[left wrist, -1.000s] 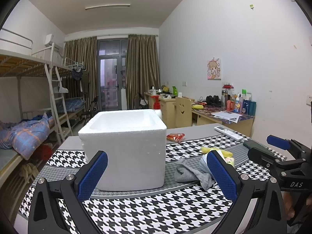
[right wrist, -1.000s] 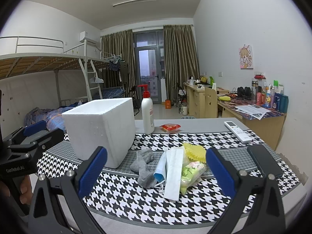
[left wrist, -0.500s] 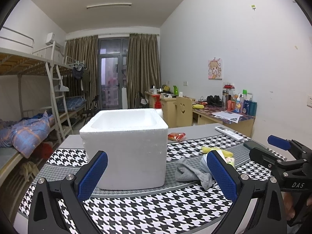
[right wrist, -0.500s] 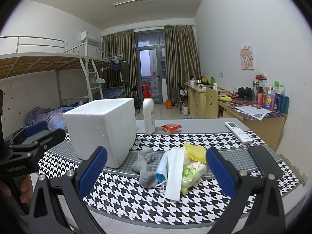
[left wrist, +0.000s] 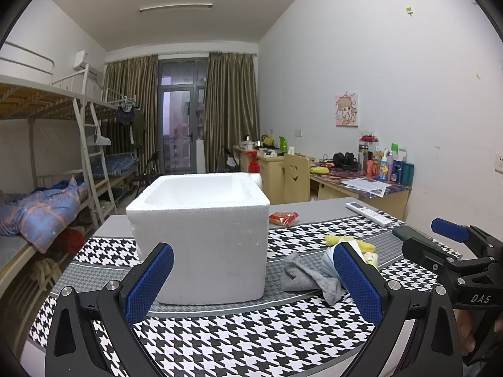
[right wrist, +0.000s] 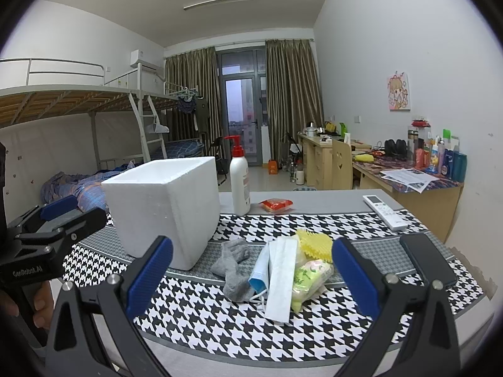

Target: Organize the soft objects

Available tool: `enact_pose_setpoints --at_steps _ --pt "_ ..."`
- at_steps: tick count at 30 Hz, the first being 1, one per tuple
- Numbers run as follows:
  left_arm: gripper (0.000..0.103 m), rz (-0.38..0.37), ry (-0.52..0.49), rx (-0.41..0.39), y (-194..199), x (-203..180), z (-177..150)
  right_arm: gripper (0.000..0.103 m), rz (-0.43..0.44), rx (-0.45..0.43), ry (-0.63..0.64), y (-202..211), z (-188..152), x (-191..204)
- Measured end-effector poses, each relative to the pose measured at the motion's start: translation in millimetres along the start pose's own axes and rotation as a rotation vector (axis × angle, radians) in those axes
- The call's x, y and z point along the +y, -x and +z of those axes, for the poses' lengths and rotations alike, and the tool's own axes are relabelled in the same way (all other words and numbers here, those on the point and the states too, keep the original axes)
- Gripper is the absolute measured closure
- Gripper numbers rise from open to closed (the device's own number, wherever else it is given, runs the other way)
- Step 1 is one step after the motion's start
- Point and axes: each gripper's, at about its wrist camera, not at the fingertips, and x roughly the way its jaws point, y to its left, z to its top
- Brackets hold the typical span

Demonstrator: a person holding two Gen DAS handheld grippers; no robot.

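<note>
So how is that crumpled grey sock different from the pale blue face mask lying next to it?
The crumpled grey sock is thick knit fabric, bunched into folds; the pale blue face mask is thin, smooth and mostly flat. The sock lies bare on the houndstooth mat, nearer the white foam box; the mask sits partly under a white strip. Both are soft, touching, and ungrasped.

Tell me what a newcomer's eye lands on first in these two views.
The white foam box stands open-topped on the checked tablecloth. Right of it lies a heap of soft things: a grey sock, a face mask and a yellow sponge. Both the left gripper and the right gripper are open and empty.
</note>
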Motion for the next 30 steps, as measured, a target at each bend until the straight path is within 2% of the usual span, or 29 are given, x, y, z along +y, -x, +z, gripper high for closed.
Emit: enact_pose_setpoints --at_steps 11,30 --pt "0.001 -0.016 -0.018 0.026 -11.2 -8.3 0.3 0.001 -0.015 0.015 -0.013 -8.7 0.4 -9.8" --pt "0.001 -0.088 -0.026 0.11 -48.6 -29.4 2.3 0.001 -0.063 0.101 -0.053 -40.4 0.2 -41.0"
